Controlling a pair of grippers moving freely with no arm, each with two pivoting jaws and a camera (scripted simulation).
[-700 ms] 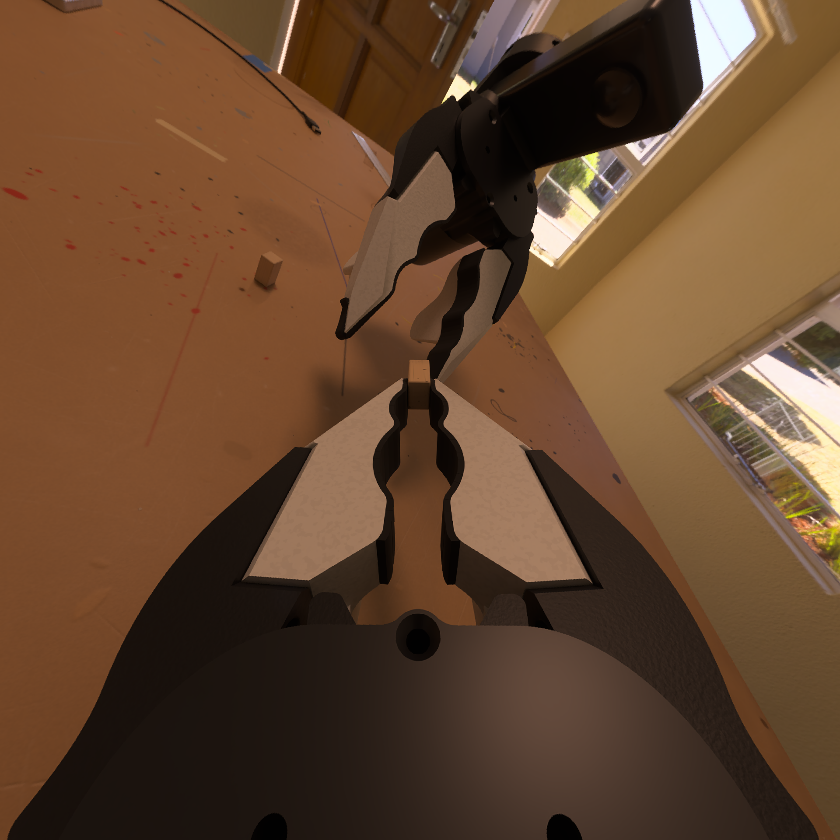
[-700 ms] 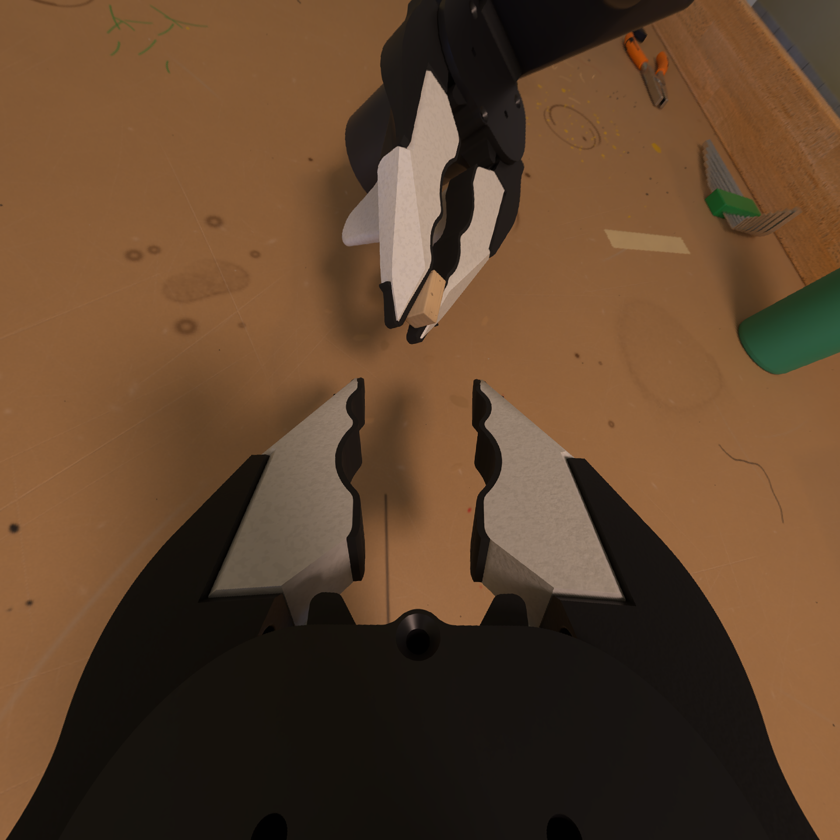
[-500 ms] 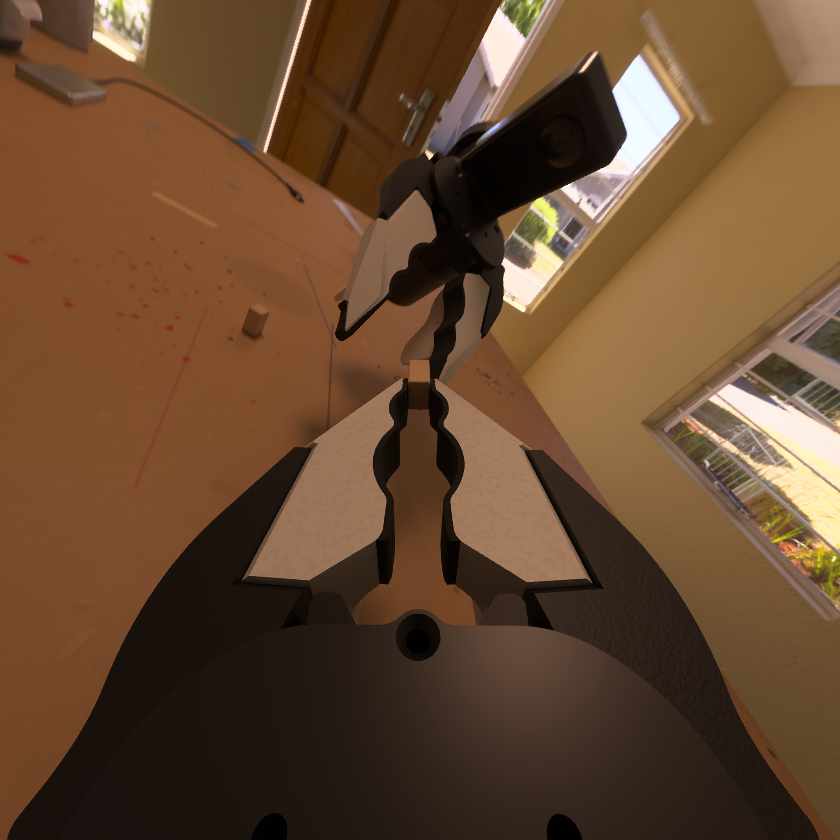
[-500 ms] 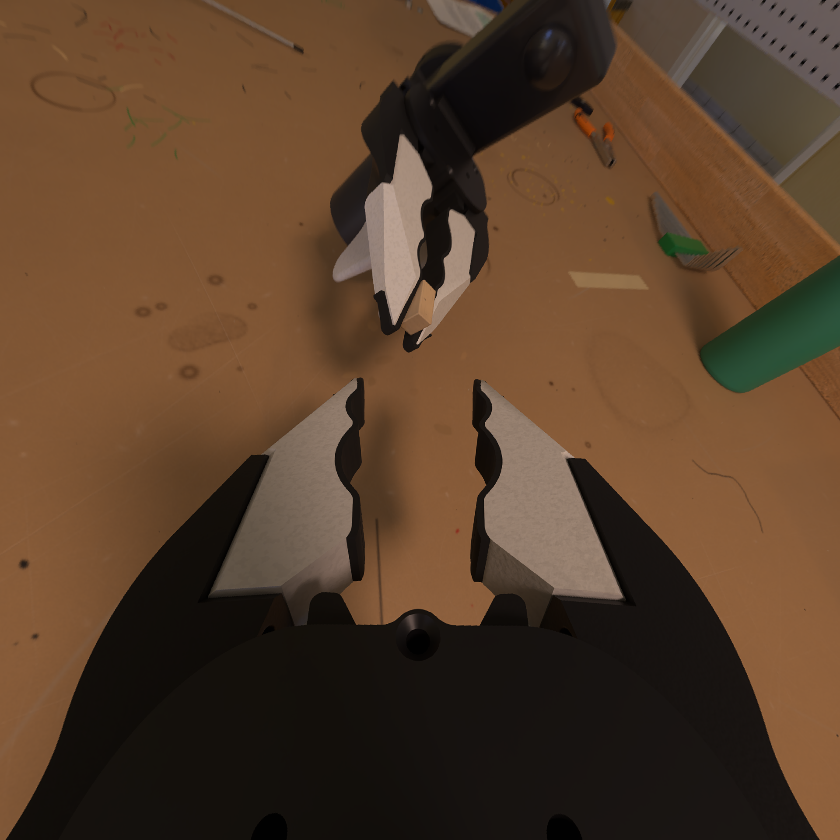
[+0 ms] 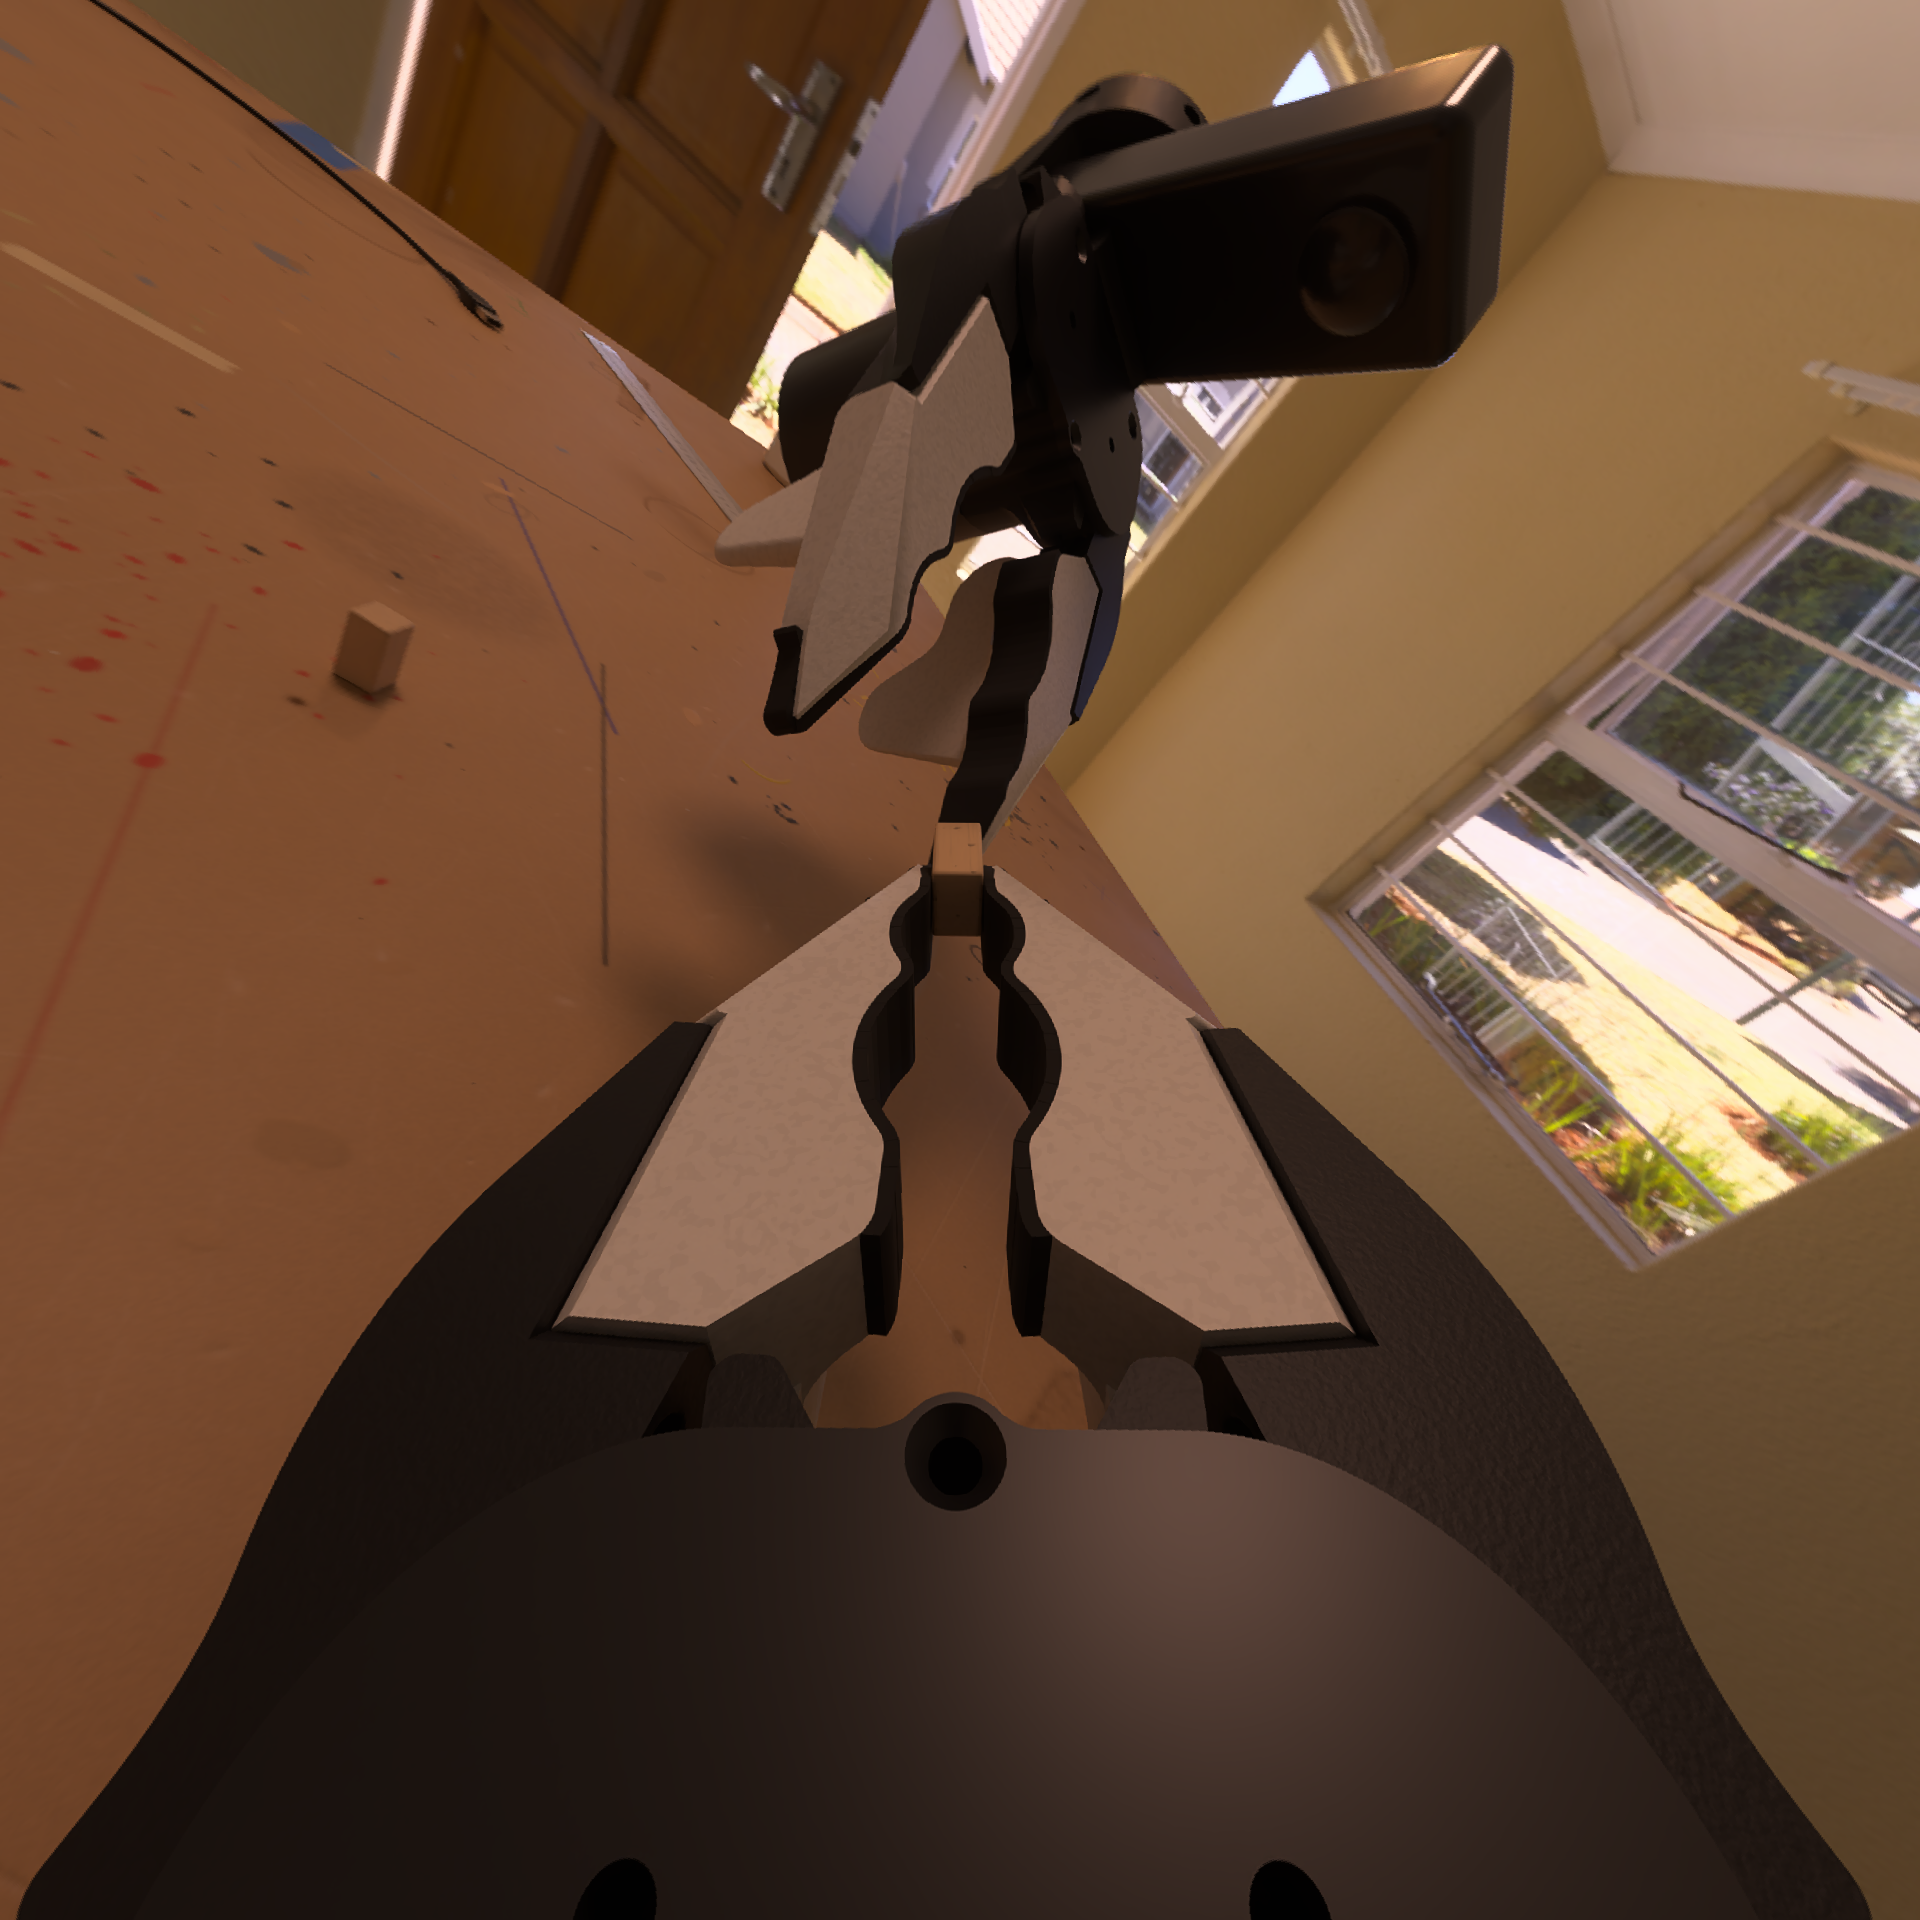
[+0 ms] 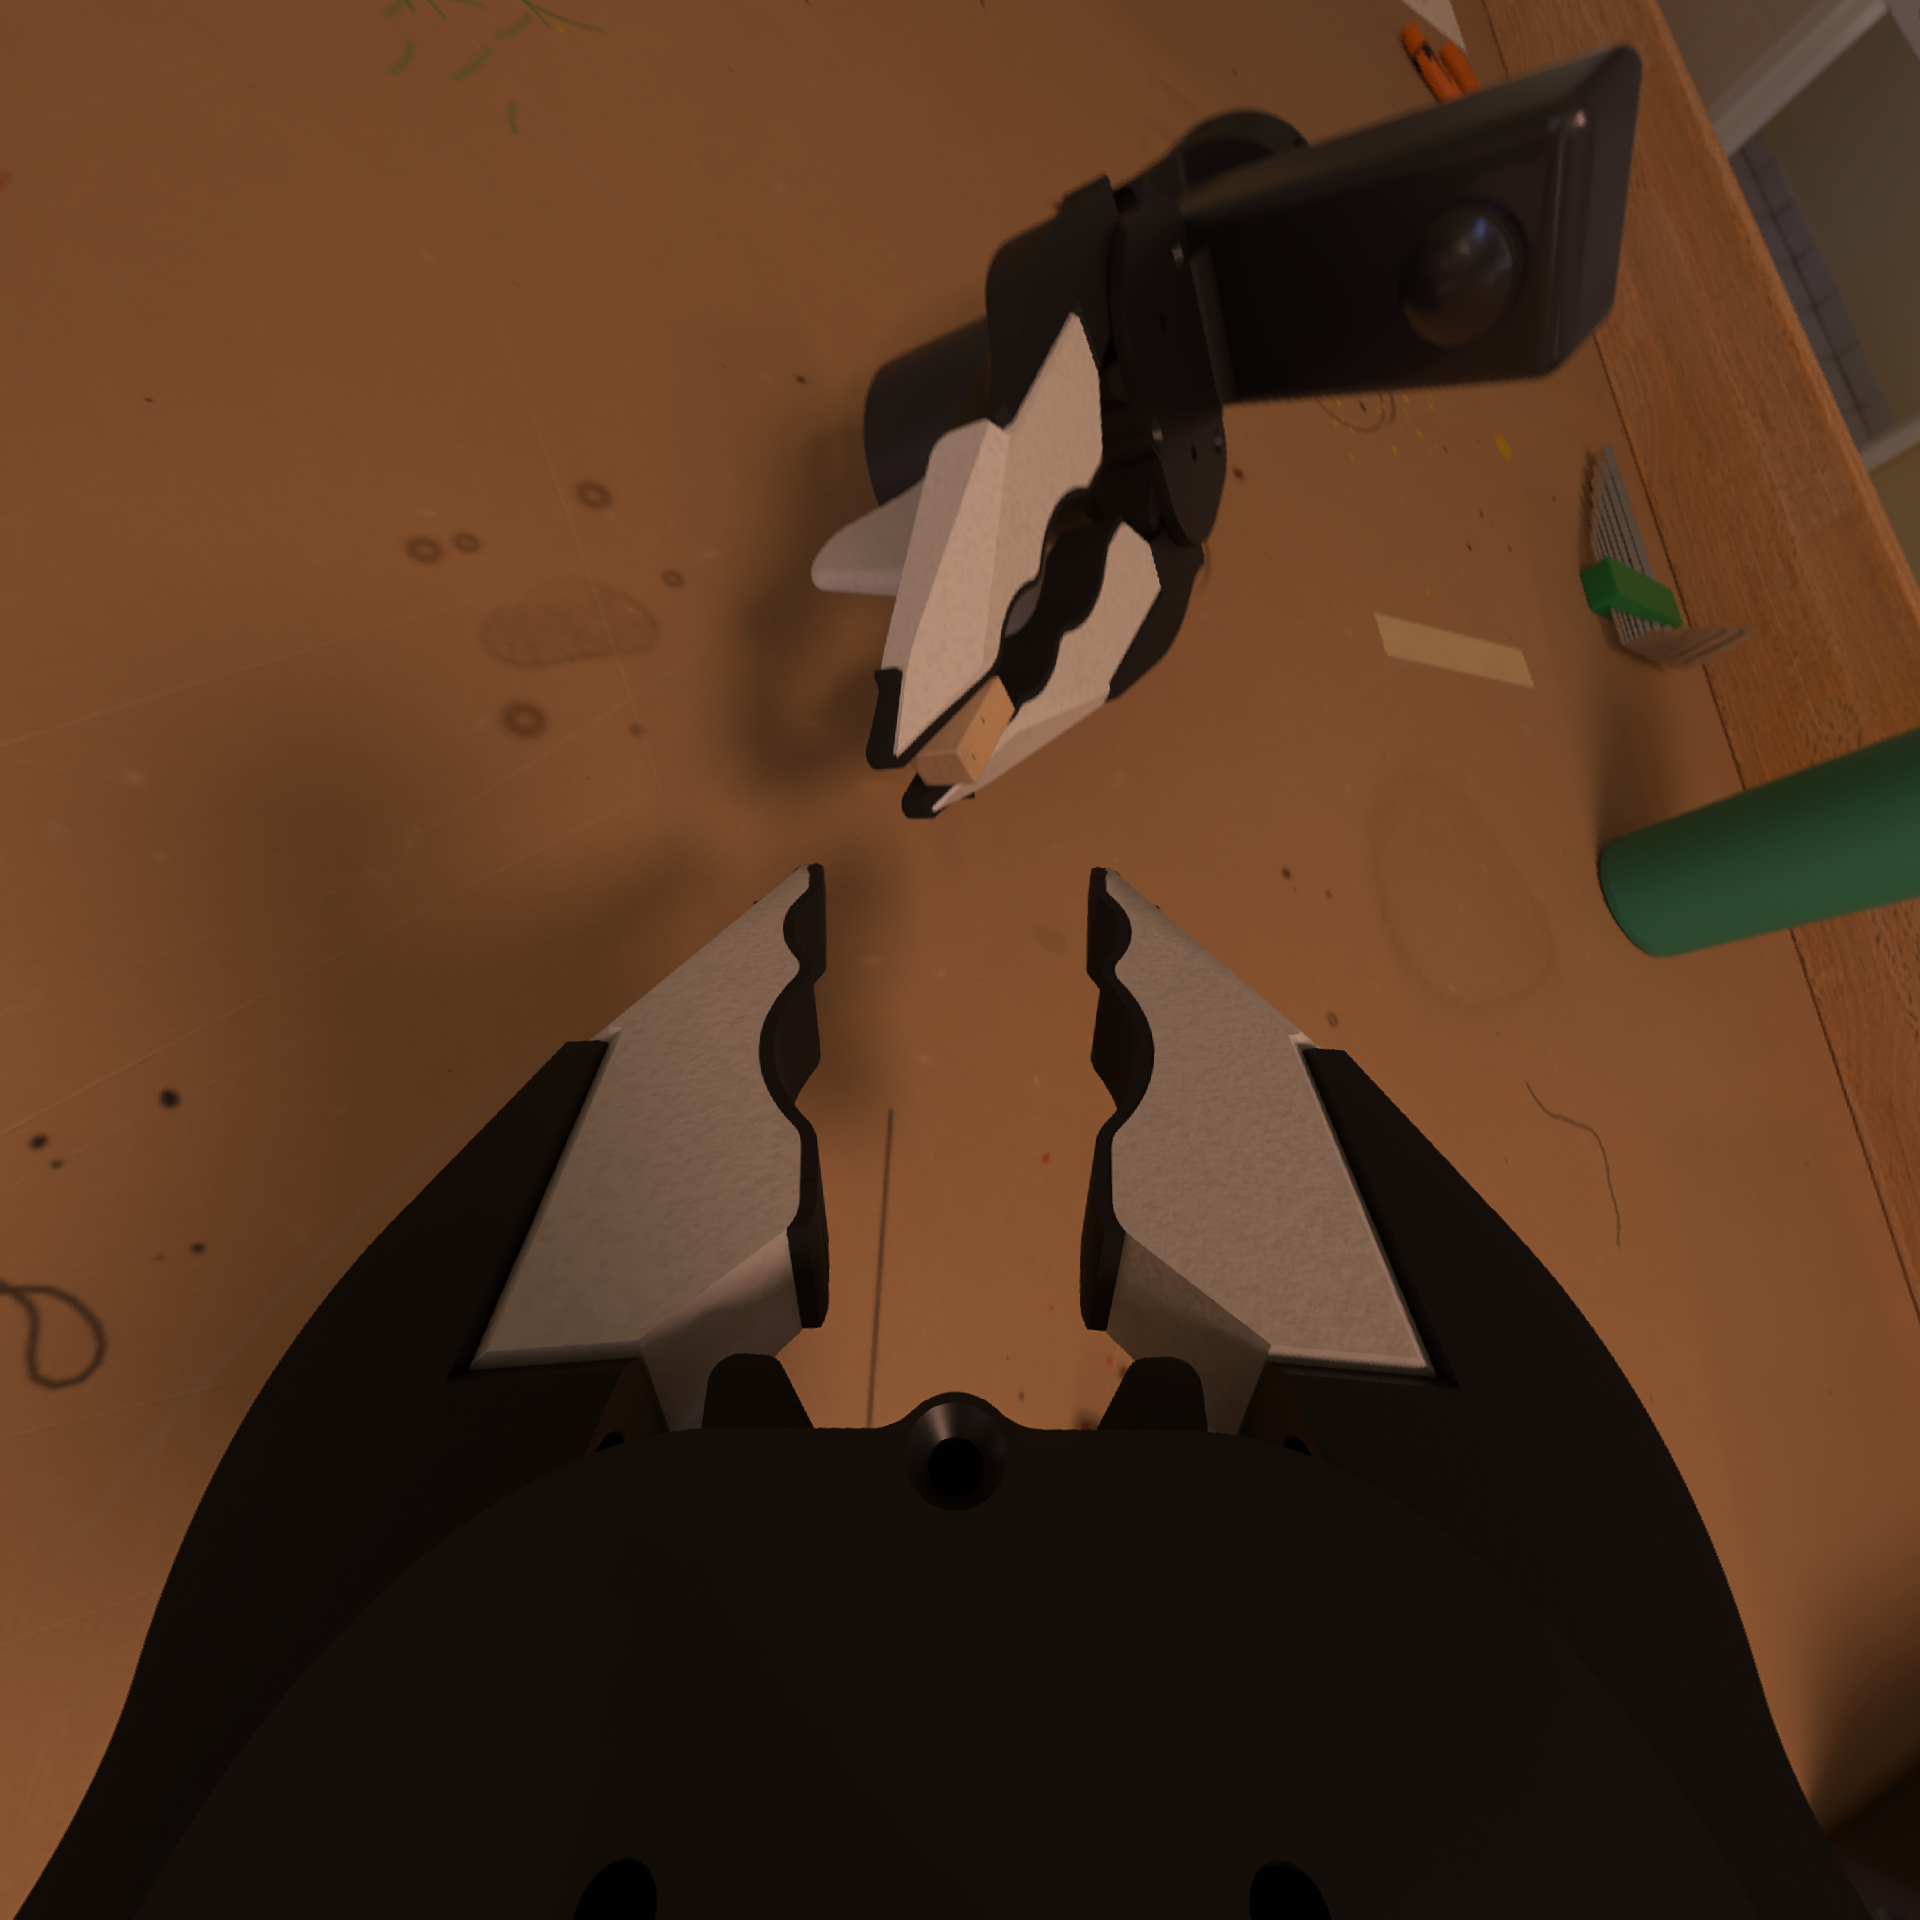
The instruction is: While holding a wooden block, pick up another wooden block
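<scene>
My left gripper is matt black with speckled off-white finger plates edged in black, and the wooden block it pinches is pale tan. My right gripper wears the same black and mottled white. The second wooden block is light beige. The workbench is warm orange-brown, spattered with red dots, dark specks and thin pencil-grey lines. A green cylinder is plain mid-green; a small green block sits on grey metal. The door is reddish-brown wood, the walls mustard yellow, the window frames white.
</scene>
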